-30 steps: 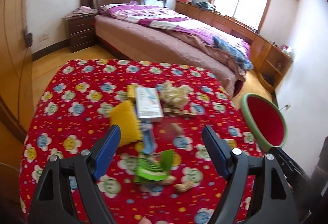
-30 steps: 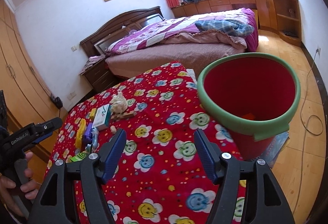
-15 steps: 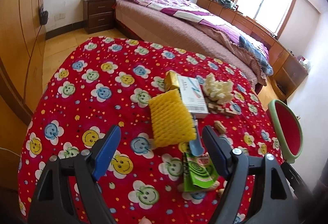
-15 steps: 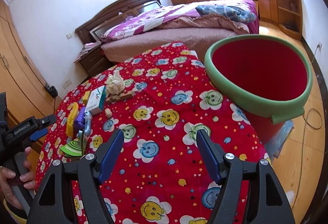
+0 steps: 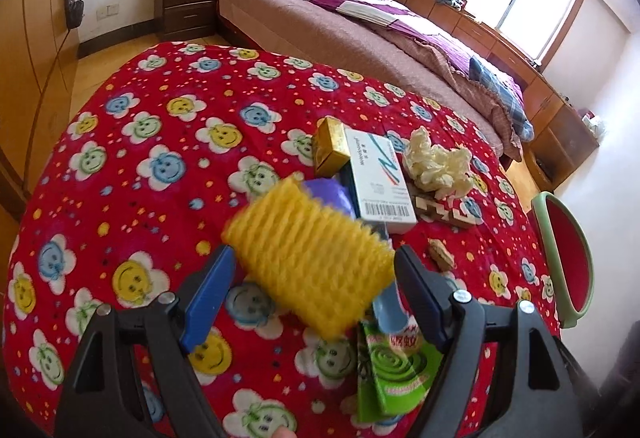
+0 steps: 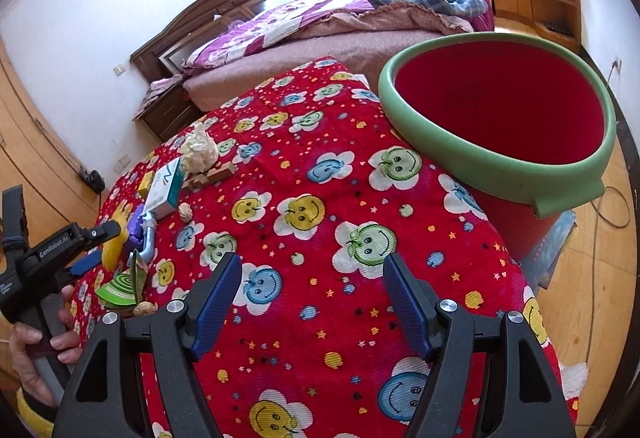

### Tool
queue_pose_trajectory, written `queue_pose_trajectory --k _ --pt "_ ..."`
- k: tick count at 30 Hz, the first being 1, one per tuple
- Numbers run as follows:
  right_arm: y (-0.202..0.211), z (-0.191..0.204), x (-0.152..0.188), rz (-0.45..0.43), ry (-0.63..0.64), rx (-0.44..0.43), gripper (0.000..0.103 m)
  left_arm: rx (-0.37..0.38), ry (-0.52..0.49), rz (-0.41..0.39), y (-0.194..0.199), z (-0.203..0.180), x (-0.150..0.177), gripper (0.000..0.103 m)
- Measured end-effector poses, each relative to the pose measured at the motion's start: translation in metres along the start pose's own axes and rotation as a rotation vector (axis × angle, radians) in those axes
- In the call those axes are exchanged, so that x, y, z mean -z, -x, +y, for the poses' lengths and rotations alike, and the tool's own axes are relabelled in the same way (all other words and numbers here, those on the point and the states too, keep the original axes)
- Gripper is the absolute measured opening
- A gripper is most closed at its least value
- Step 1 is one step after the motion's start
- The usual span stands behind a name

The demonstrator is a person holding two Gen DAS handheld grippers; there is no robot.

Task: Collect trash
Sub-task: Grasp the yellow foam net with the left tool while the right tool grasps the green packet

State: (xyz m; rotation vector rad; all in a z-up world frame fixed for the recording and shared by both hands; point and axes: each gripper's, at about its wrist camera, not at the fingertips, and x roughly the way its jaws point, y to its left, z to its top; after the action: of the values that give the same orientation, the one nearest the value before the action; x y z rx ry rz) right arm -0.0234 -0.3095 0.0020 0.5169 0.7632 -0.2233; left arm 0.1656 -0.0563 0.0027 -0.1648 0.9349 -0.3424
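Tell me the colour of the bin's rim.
Pale green, around the red bin; clearest in the right wrist view.

1. Left gripper (image 5: 312, 296): tilted downward, jaws spread wide, blue pads (image 5: 206, 296) pressing on nothing
2. Right gripper (image 6: 312, 298): tilted downward, jaws apart, nothing between
3. Left hand (image 6: 38, 342): fingers wrapped round left gripper's handle

My blue fingers (image 5: 208, 296) are ribbed matt plastic on black frames with shiny metal rivets. Between them sits a yellow foam net sleeve (image 5: 312, 258), soft and open-meshed. The red flower-print tablecloth (image 5: 160, 141) is woven cloth with a fine ribbed grain. The white carton (image 5: 380, 181) looks smooth card, the gold box (image 5: 330, 149) glossy, the cream crumpled tissue (image 5: 436, 165) rough paper.
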Motion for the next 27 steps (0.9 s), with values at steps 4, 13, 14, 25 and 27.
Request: queue_pose_trajectory --k 4,13,14,25,27 --pt "-0.002 -0.002 0.001 0.005 -0.001 -0.002 0.074 -0.005 0.02 0.007 -0.008 0.001 -0.003 0.077" --pt "-0.002 -0.001 0.001 0.003 0.005 -0.001 0.074 0.072 0.057 0.01 -0.005 0.009 0.005 0.046" --pt "-0.002 -0.001 0.001 0.004 0.004 -0.001 0.074 0.08 0.056 0.003 -0.002 0.008 0.006 0.043" --pt "0.003 0.014 0.006 0.01 0.026 -0.043 0.075 0.136 0.041 -0.058 0.039 0.011 0.018 0.043" --pt "0.005 0.019 0.006 0.009 0.041 -0.052 0.075 0.126 0.037 -0.069 0.047 0.013 0.02 0.043"
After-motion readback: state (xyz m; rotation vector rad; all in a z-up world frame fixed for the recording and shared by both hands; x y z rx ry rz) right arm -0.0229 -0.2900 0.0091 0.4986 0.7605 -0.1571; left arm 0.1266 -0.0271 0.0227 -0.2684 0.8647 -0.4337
